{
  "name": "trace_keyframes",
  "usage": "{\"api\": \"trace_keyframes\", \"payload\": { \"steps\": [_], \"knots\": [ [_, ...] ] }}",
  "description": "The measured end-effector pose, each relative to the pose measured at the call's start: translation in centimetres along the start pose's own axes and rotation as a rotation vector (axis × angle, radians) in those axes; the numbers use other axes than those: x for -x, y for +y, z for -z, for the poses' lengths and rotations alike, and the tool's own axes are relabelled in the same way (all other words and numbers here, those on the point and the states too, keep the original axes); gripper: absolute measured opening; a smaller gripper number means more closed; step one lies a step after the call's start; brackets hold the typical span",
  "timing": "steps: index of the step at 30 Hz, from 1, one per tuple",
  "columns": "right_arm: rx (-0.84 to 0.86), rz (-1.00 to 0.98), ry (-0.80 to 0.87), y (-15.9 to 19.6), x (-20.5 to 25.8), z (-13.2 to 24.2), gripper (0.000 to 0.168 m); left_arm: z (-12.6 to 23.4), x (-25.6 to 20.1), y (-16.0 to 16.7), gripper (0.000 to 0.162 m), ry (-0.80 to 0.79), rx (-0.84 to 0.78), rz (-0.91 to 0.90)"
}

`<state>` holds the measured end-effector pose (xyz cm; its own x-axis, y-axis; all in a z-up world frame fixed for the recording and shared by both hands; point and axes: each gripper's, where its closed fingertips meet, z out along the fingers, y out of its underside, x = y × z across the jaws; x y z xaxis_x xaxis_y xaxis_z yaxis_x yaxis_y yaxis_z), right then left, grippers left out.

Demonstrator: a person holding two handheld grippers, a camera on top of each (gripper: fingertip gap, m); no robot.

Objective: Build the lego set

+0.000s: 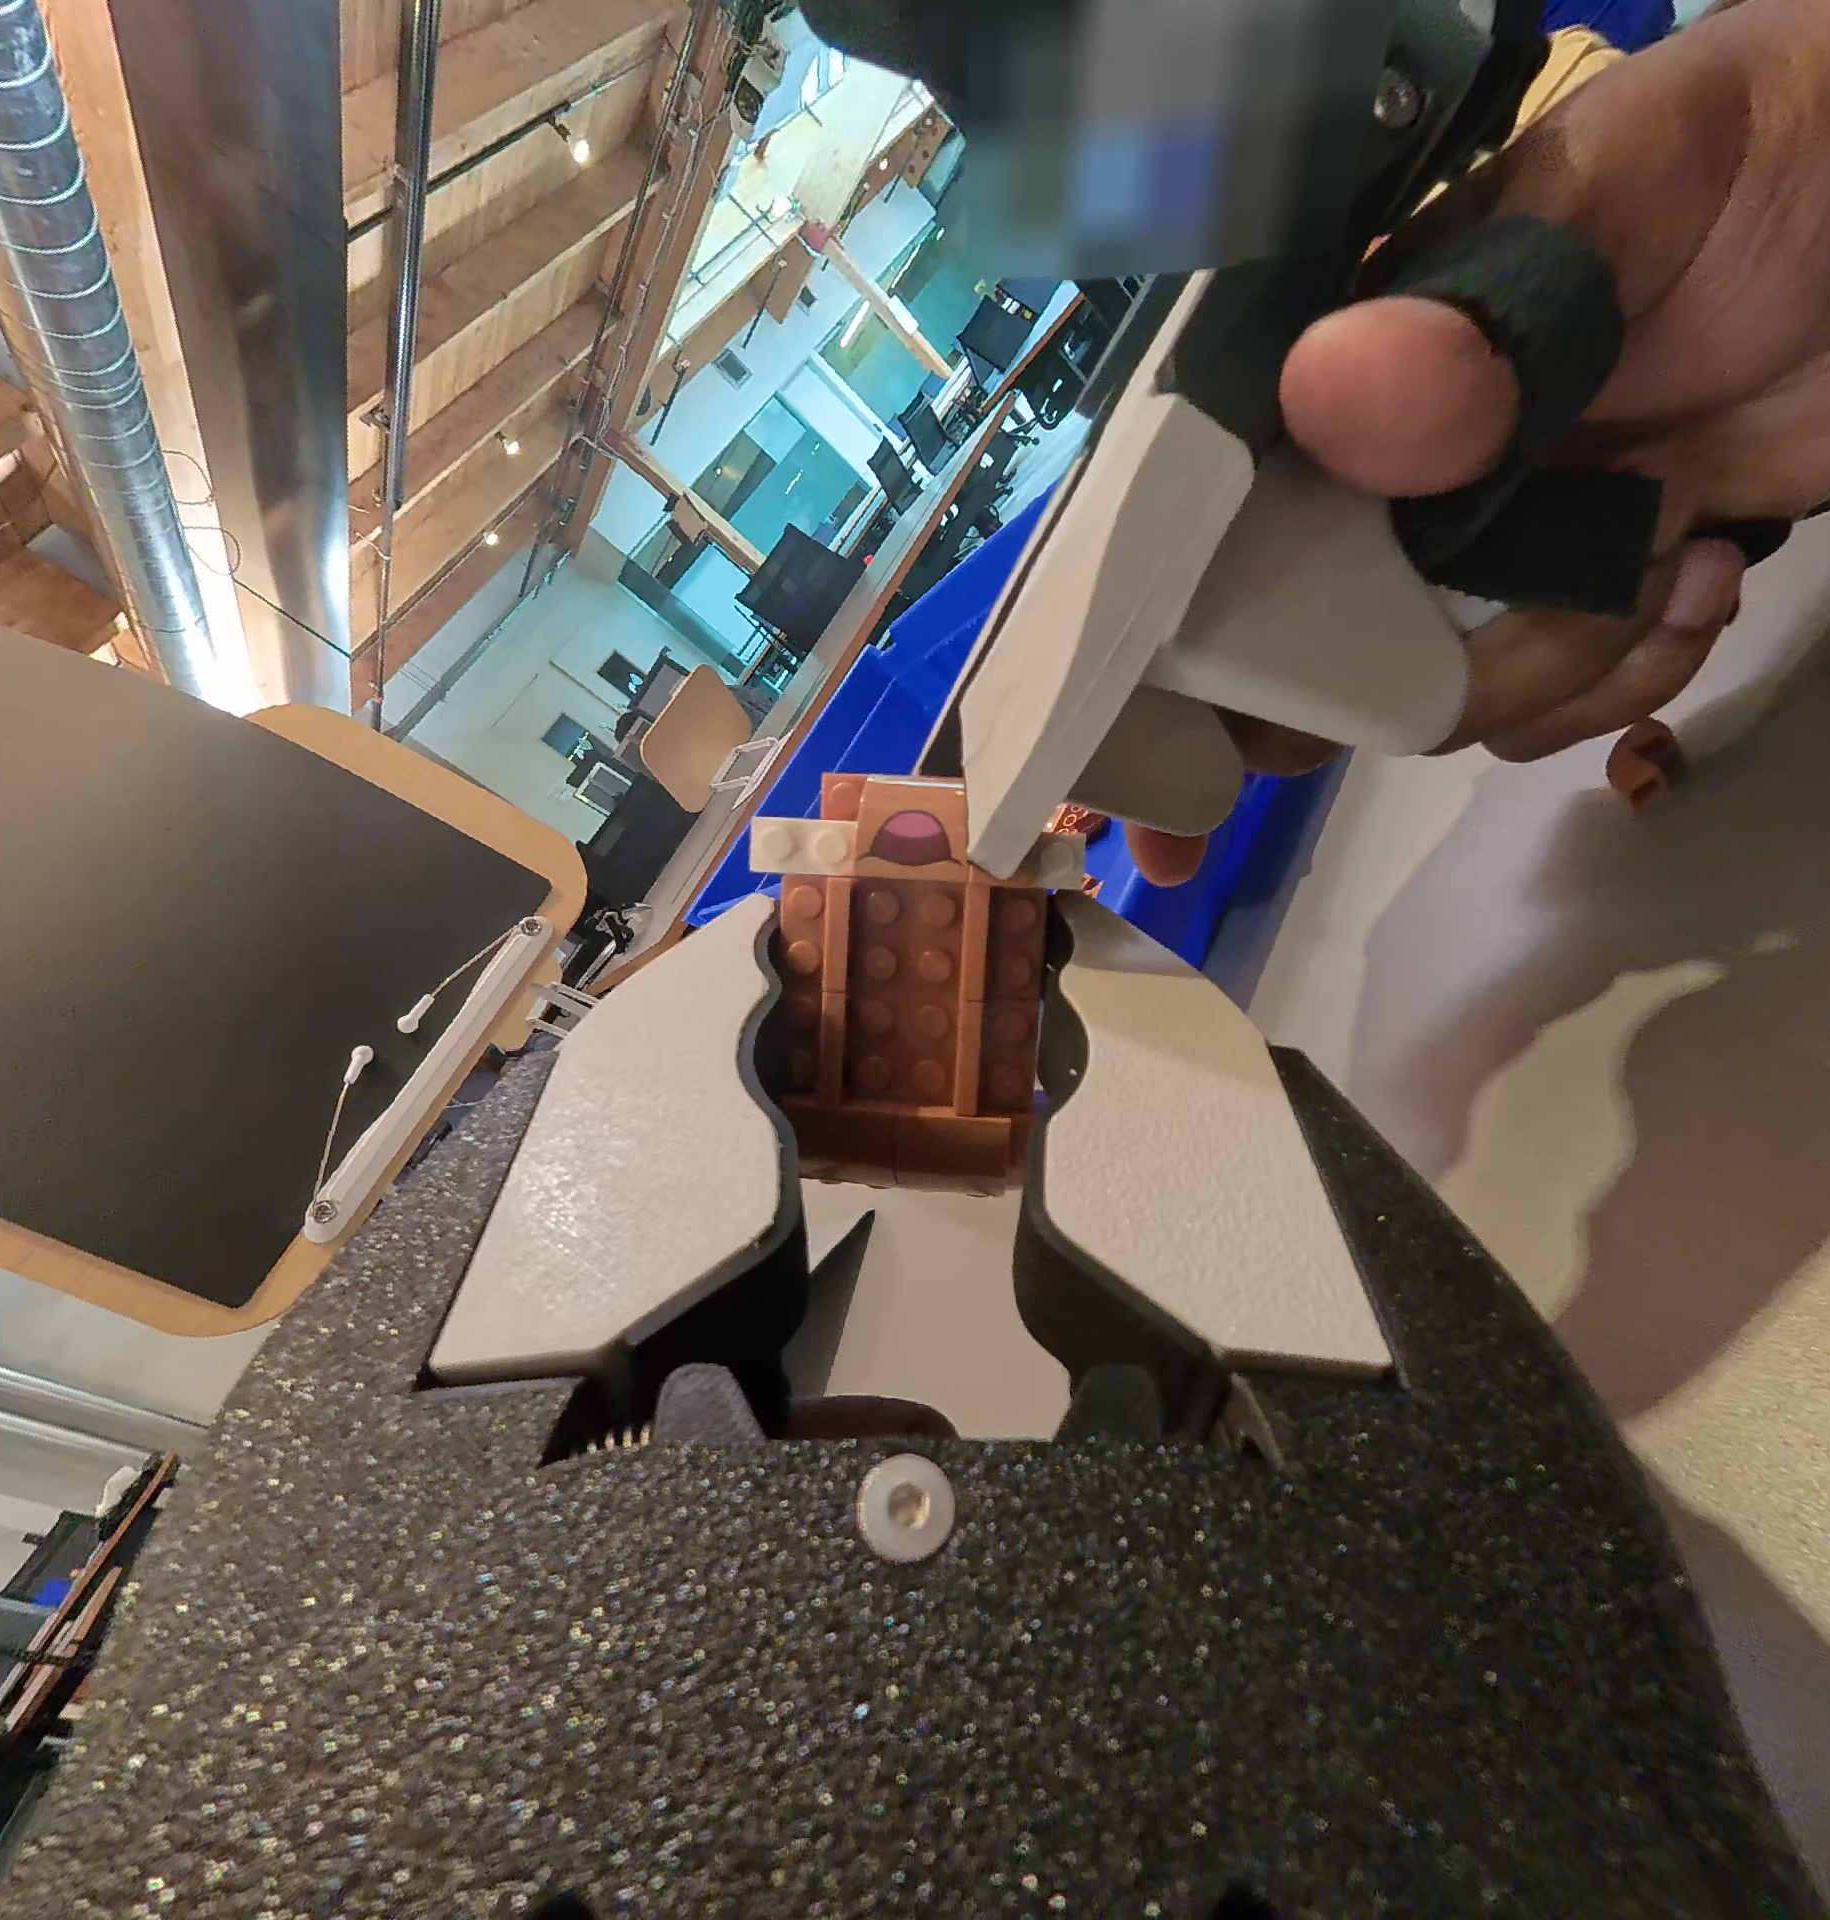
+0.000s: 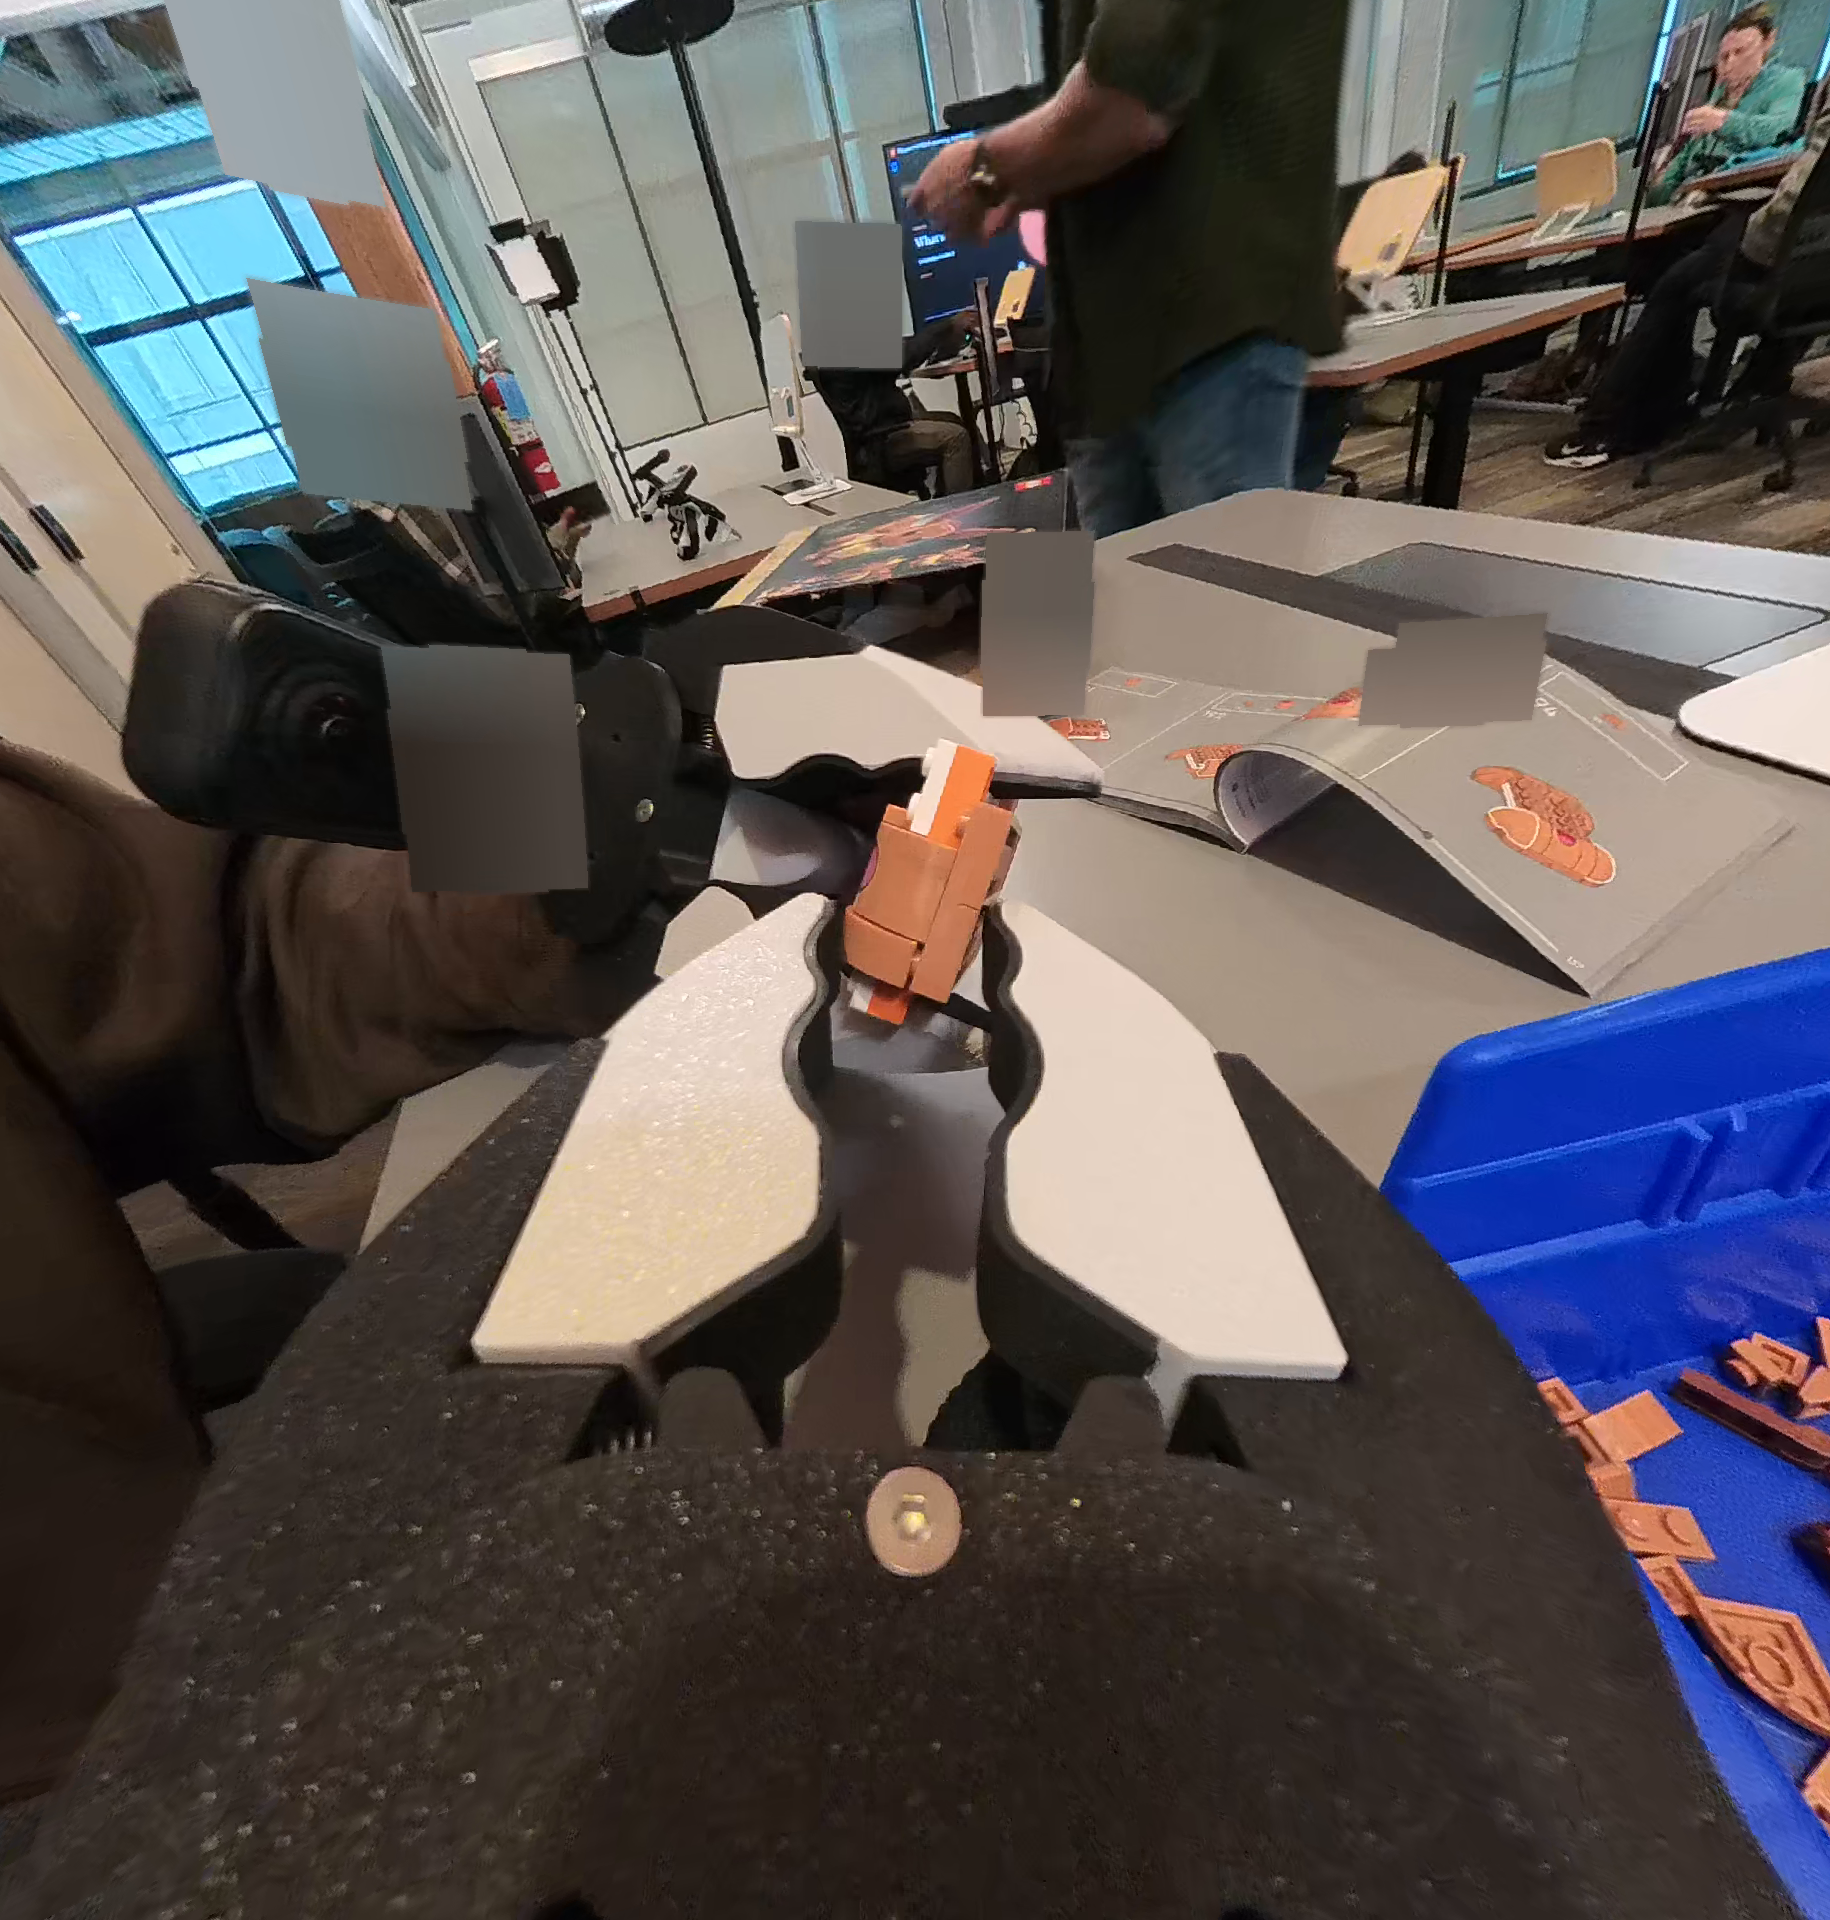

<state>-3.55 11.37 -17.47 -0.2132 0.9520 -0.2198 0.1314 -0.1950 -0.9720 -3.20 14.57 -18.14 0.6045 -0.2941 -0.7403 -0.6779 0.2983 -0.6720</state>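
Both grippers met at one small thing, above the grey surface [image 2: 1254,935] with its blue bin [image 2: 1617,1195] of loose pieces and the open instruction booklet [image 2: 1410,790]. I had my left gripper [image 1: 911,1008] clamped on the brown lego build [image 1: 911,997], raised off the surface. My right gripper [image 2: 911,987] stood narrowly parted just beside the build, one finger [image 1: 1056,665] touching its white plate [image 1: 802,842]; I could not tell whether it gripped anything.
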Motion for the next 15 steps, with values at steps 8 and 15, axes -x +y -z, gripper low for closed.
{"api": "trace_keyframes", "payload": {
  "steps": [8, 15],
  "knots": [
    [0.001, 0.051, 0.001, -0.15, 0.51, 0.03, 0.025, 0.34, 0.12, -0.46, 0.045, -0.022, -0.027, -0.048],
    [0.007, 0.071, -0.011, -0.14, 1.00, 0.06, 0.024, 0.76, 0.11, -0.85, 0.045, -0.034, -0.050, -0.112]
  ]
}}
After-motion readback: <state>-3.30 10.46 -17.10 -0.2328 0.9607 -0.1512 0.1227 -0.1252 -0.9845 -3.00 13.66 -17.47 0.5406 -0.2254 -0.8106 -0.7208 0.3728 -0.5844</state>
